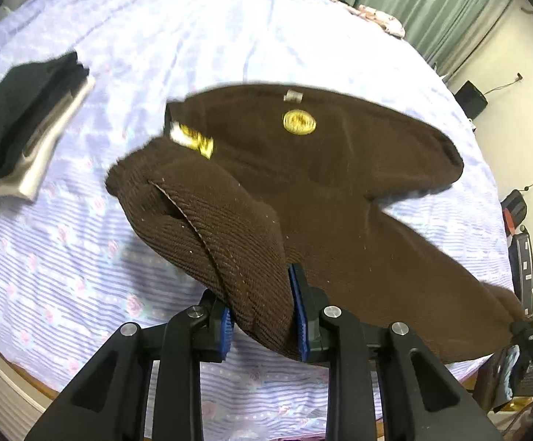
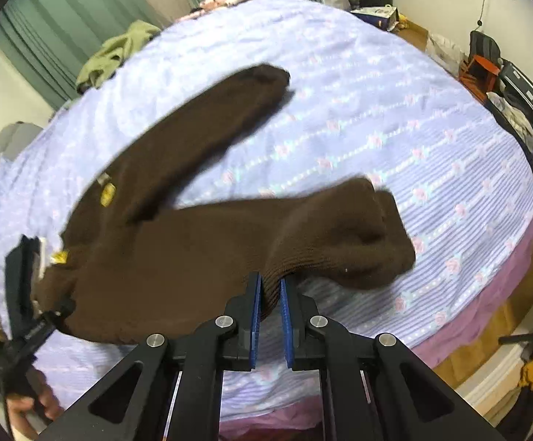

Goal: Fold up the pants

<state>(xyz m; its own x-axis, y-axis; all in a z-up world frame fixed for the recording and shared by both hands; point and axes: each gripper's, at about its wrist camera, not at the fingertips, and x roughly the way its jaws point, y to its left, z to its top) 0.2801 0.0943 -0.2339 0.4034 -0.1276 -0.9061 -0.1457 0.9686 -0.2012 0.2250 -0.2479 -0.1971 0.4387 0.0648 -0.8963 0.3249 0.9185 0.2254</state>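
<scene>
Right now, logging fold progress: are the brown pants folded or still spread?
Spread, not folded: the brown pants show two legs splayed apart over the bed, left gripper and right gripper each clamping fabric.

The left gripper (image 1: 264, 318) is seen closed on a thick roll of brown fabric, which is pinched between its blue pads (image 1: 298, 312) with the jaws kept fairly wide by the bulk. The right gripper (image 2: 269, 307) is clamped on a thinner fold of the same fabric, its blue pads (image 2: 254, 312) nearly parallel. In the right wrist view, the person's left hand (image 2: 27, 409) is seen wrapped round the left gripper's handle.
</scene>
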